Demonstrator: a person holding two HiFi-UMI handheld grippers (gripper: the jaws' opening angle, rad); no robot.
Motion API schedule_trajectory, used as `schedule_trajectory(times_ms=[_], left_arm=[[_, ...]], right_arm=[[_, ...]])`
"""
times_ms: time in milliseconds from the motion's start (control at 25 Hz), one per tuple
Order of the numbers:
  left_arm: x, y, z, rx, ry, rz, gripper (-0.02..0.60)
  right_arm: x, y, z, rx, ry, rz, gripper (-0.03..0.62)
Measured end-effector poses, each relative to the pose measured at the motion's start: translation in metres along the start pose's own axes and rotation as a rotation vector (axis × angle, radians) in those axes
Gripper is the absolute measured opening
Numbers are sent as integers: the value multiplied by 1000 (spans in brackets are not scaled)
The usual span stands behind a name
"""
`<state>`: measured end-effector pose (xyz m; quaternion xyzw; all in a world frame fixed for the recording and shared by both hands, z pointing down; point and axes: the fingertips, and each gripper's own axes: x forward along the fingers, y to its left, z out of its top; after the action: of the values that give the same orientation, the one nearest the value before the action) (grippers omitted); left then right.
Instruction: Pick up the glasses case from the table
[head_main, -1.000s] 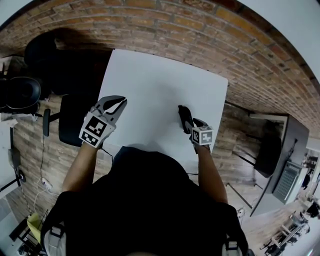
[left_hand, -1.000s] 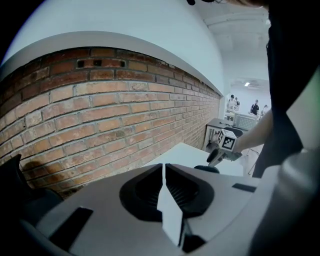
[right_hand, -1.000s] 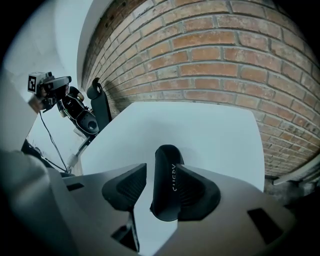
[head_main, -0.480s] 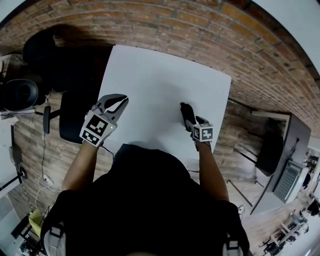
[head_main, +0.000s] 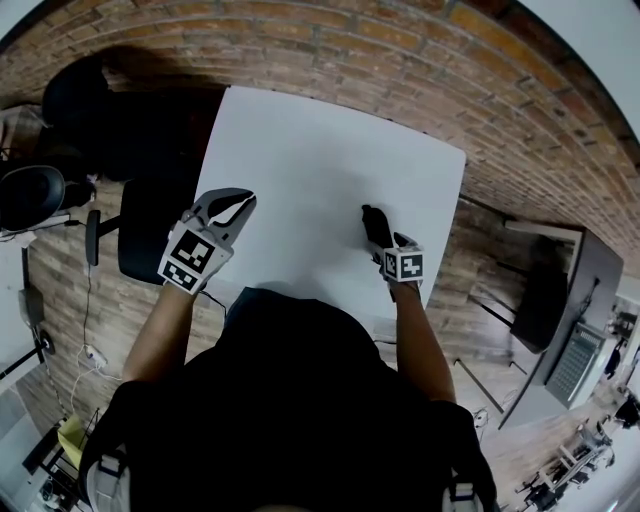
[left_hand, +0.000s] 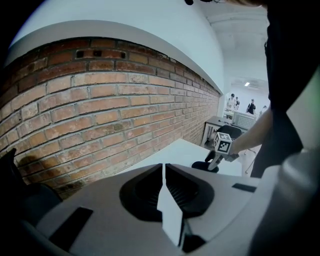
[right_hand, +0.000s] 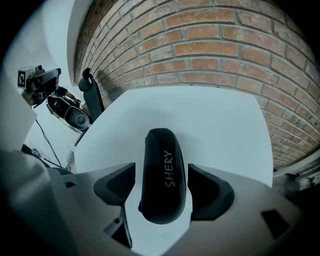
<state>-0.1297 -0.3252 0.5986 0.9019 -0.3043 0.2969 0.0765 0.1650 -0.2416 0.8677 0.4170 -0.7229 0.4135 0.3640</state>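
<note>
Our right gripper's fingers are opening, one on each side of the black glasses case. The case lies flat on the white table. It is closed, so we cannot see inside. Left of the case, our left gripper has its fingers together, holding nothing.

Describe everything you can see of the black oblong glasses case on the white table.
The black, oblong glasses case has rounded ends and a smooth, matt shell lettered SHERY in pale capitals. It is closed and lies flat on the white table, lengthwise between the jaws of the right gripper, which are opening. A sliver of table shows beside one pad; whether the other touches it is unclear.
</note>
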Motion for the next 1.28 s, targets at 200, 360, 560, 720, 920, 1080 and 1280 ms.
schedule_trajectory(times_ms=[200, 360, 560, 720, 920, 1080, 1280], left_arm=[[4, 1, 0, -6, 1, -6, 25], [5, 3, -2, -9, 5, -8, 25], [8, 4, -7, -14, 13, -13, 25], [8, 5, -9, -20, 15, -14, 25], [11, 5, -11, -22, 18, -22, 25], [11, 5, -14, -29, 22, -26, 25], [14, 4, -17, -36, 28, -31, 25]], right_arm=[[6, -2, -3, 1, 22, 1, 341], [11, -4, -6, 3, 35, -1, 347], [19, -6, -7, 4, 49, -2, 353], [25, -4, -10, 0, 64, -3, 357], [30, -5, -14, 1, 78, -10, 360], [33, -6, -15, -15, 87, -18, 362], [37, -6, -14, -20, 87, -32, 364]])
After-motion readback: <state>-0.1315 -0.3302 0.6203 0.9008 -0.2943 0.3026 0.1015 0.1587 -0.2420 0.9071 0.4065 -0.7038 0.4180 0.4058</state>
